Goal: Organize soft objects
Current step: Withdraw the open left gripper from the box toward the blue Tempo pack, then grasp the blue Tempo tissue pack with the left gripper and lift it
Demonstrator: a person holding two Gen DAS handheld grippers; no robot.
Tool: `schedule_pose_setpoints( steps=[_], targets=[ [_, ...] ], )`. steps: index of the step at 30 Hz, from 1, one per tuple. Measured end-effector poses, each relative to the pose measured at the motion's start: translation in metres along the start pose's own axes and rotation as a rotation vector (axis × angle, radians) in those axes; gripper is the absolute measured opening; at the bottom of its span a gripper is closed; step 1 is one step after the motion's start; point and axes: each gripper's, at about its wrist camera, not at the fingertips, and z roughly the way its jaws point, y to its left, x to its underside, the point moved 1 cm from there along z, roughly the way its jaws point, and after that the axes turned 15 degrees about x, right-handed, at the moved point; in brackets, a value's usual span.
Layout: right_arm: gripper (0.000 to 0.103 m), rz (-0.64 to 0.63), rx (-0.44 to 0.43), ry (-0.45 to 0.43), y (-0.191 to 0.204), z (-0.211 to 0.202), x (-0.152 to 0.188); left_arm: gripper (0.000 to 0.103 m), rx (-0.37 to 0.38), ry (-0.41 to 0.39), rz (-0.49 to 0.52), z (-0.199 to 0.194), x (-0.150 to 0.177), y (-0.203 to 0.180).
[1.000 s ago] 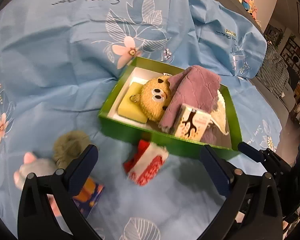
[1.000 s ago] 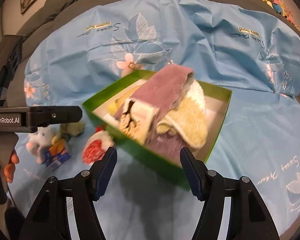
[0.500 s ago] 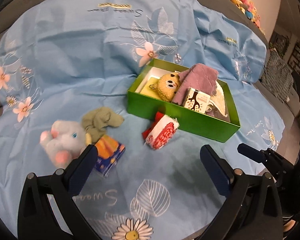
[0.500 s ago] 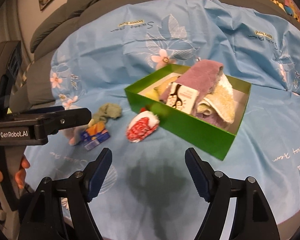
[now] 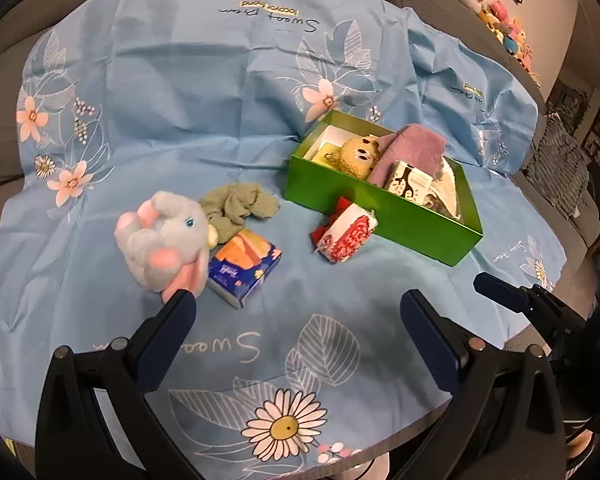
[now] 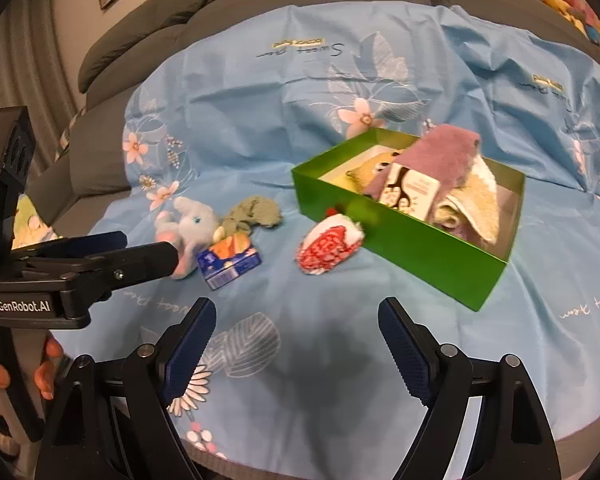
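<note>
A green box [image 5: 332, 186] [image 6: 420, 240] holds a yellow plush [image 5: 358, 154], a purple towel [image 5: 414, 146] [image 6: 448, 152], a small printed pack [image 5: 410, 182] and a cream towel [image 6: 476, 208]. On the blue cloth lie a red-and-white roll [image 5: 346, 234] [image 6: 328, 246], a grey-pink plush elephant [image 5: 162, 236] [image 6: 190, 228], a green rag [image 5: 240, 206] [image 6: 256, 212] and a tissue pack [image 5: 244, 266] [image 6: 230, 262]. My left gripper [image 5: 296, 312] is open and empty, held back near the cloth's front edge. My right gripper [image 6: 296, 330] is open and empty.
The blue floral cloth [image 5: 180, 100] covers a round table with its front edge near both grippers. A grey sofa [image 6: 220, 4] stands behind. Plush toys [image 5: 500, 20] sit on a shelf at the far right. The left gripper's body [image 6: 80, 268] shows in the right wrist view.
Both grippers have pulled back and up from the green box. The elephant, rag and tissue pack have come fully into view. No object has moved.
</note>
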Motion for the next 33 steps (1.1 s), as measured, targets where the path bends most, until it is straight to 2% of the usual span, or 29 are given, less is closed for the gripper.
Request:
schedule_pose_setpoints(
  steps=[10, 22, 27, 33],
  targets=[
    [0.084, -0.040, -0.028, 0.015, 0.020, 0.002, 0.004, 0.102, -0.006, 0.004, -0.064, -0.010, 0.013, 0.028],
    [0.084, -0.077, -0.111, 0.081, 0.045, 0.031, 0.021, 0.102, -0.059, 0.034, -0.248, -0.014, 0.033, 0.098],
    [0.084, -0.093, -0.139, 0.104, 0.054, 0.046, 0.024, 0.102, 0.025, 0.053, -0.251, -0.003, 0.033, 0.096],
    [0.084, -0.086, -0.140, 0.130, 0.053, 0.062, 0.025, 0.102, 0.137, 0.121, -0.225, 0.027, 0.034, 0.087]
  ],
)
